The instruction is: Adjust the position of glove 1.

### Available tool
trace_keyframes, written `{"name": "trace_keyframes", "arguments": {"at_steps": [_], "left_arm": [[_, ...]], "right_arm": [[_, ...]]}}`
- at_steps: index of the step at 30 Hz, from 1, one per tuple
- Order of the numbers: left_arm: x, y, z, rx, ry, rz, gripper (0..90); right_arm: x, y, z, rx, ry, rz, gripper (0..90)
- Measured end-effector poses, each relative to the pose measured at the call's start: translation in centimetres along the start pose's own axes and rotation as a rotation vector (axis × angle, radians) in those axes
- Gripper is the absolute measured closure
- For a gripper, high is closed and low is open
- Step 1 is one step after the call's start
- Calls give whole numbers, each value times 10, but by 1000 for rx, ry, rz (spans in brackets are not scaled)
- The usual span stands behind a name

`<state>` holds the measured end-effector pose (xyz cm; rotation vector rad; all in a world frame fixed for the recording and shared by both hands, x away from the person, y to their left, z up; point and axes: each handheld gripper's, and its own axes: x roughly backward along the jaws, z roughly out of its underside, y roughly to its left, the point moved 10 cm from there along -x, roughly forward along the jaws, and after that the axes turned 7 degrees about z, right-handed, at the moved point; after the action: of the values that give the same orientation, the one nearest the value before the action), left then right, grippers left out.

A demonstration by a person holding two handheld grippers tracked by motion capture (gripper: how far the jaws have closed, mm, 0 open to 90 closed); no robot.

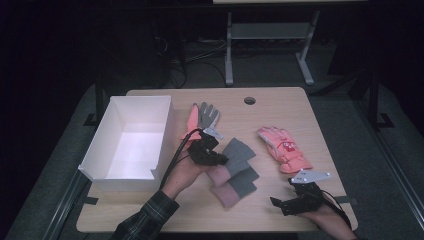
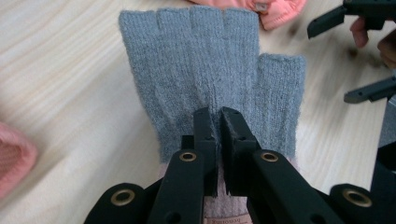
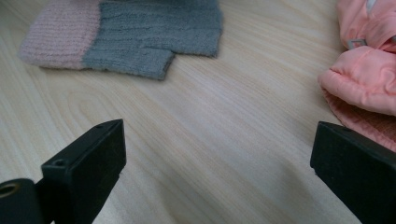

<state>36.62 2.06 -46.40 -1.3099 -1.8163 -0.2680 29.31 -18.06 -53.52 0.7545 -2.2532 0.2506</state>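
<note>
The left claw (image 2: 218, 122) pinches the grey fingerless glove (image 2: 210, 70), apparently at its palm.

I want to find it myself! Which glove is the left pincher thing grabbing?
Start at the big white box on the table's left and look just to its right. There the left gripper is shut on a grey knitted fingerless glove with a pink cuff. A matching glove lies just below it, untouched, and the peach padded gloves are puffy, not knitted.

A fuzzy grey knit glove (image 2: 210, 70) lies on the smooth, matt, pale wood-grain table (image 2: 60, 93).
</note>
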Motion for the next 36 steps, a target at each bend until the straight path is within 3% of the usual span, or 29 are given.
{"name": "trace_keyframes", "arguments": {"at_steps": [7,13,19,31,34,36], "left_arm": [[-3,-10,9,-5,20,18,856],[-15,-21,9,-5,29,30,855],[-29,-26,16,-10,74,32,855],[-43,-21,26,2,121,8,853],[-46,-19,29,-11,138,-1,844],[-49,-20,29,-6,129,-1,818]], "right_arm": [[0,-2,1,-6,0,1,31],[0,-2,1,-6,2,1,31],[1,-1,0,0,-2,-2,31],[1,-1,1,-7,2,-3,32],[1,-1,0,2,-2,-5,31],[1,-1,0,1,0,-5,32]]}}
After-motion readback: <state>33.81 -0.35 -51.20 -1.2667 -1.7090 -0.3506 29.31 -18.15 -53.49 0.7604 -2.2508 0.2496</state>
